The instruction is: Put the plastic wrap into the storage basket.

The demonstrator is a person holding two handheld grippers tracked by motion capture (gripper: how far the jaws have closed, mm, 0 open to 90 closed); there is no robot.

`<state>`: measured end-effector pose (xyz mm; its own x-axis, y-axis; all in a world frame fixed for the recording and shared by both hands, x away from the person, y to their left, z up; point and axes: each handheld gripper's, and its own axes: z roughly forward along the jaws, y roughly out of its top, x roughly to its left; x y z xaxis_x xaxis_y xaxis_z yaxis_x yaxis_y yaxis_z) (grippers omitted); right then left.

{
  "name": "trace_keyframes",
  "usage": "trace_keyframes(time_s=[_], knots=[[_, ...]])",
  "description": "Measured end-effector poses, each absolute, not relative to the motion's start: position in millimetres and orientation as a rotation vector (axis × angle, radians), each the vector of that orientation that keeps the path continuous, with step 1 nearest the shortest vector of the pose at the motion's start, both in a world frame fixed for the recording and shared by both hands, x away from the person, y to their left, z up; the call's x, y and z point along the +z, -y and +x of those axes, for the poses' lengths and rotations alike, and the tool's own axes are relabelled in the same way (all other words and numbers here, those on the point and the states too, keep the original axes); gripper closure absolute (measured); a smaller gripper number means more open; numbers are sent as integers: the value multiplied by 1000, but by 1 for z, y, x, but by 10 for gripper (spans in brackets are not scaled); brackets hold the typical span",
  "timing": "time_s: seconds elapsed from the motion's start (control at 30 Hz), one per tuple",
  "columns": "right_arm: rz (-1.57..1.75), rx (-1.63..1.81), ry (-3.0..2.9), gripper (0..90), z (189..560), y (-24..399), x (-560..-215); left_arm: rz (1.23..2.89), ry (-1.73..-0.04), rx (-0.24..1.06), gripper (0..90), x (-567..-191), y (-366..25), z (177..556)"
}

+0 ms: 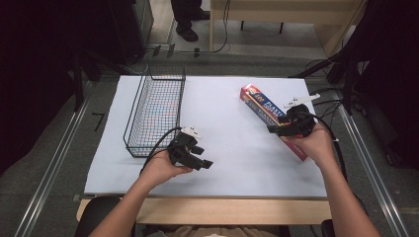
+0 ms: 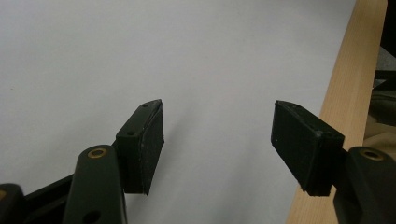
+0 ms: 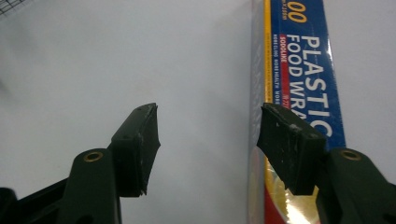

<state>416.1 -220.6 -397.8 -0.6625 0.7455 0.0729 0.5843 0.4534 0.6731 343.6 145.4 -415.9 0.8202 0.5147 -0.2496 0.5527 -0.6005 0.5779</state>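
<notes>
A long red and blue box of plastic food wrap (image 1: 259,105) lies slantwise on the right of the white sheet (image 1: 227,153). My right gripper (image 1: 273,130) hovers over the box's near half, pointing left. In the right gripper view the box (image 3: 303,70) runs along behind the right jaw, and the right gripper (image 3: 208,140) stands open with bare sheet between its pads. My left gripper (image 1: 203,157) is low over the sheet near the front, just right of the wire basket (image 1: 155,111). The left gripper (image 2: 217,135) is open too, with nothing between its jaws.
The black wire basket stands lengthwise on the sheet's left half, and a corner of it (image 3: 8,3) shows in the right gripper view. The table's wooden front edge (image 2: 345,93) runs close beside the left gripper. A person's feet (image 1: 187,29) stand beyond the table.
</notes>
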Motion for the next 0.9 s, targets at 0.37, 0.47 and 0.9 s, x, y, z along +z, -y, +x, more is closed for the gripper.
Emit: trace_keyframes(time_s=[0.37, 0.47, 0.9], knots=[[1228, 917, -2435, 341, 443, 233, -405, 2338, -765, -67, 350, -415, -147, 343], [1260, 909, -2423, 280, 452, 238, -410, 2332, -765, -67, 349, -415, -147, 342], [1319, 767, -2500, 302, 471, 235, -445, 2349, -781, -58, 349, -417, -152, 339]])
